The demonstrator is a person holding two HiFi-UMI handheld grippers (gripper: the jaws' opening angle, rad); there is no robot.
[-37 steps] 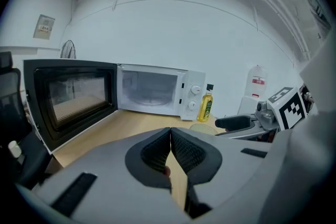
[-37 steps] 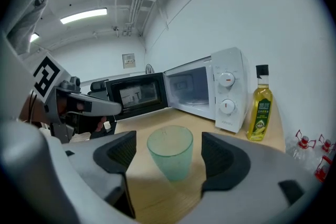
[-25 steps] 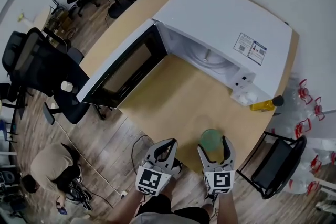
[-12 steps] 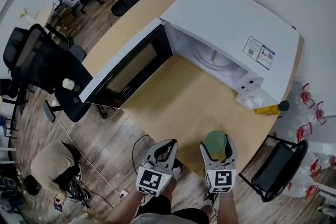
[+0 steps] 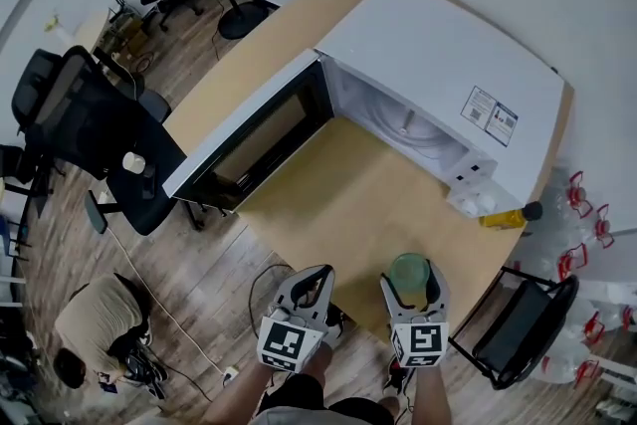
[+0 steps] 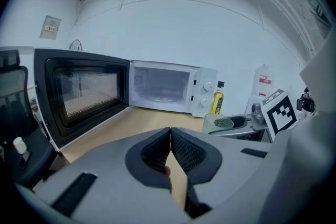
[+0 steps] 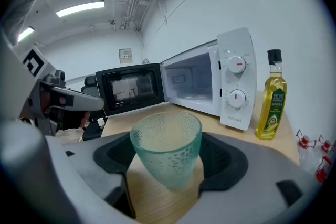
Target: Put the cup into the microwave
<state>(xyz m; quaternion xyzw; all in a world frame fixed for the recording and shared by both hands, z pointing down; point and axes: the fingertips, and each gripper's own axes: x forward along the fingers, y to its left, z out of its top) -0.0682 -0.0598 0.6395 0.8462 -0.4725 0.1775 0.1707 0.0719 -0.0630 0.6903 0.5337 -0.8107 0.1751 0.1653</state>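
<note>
A frosted green cup (image 5: 408,271) (image 7: 167,150) sits upright between the jaws of my right gripper (image 5: 409,284) (image 7: 167,165), which is shut on it over the table's near edge. The white microwave (image 5: 438,75) (image 7: 210,81) (image 6: 163,86) stands at the back of the wooden table (image 5: 348,194), its door (image 5: 254,136) (image 6: 84,94) swung wide open to the left and its cavity empty. My left gripper (image 5: 311,289) (image 6: 170,149) is shut on nothing, pads touching, just left of the right one. The cup (image 6: 216,123) also shows from the left gripper view.
A yellow oil bottle (image 5: 503,217) (image 7: 271,97) stands right of the microwave's control panel. A black folding chair (image 5: 518,328) is beside the table's right corner, office chairs (image 5: 90,129) are to the left, and a person (image 5: 95,333) crouches on the floor at lower left.
Both grippers stay in nearly the same place, the cup still in the right one. The head view has shifted slightly, so the microwave sits a little further right.
</note>
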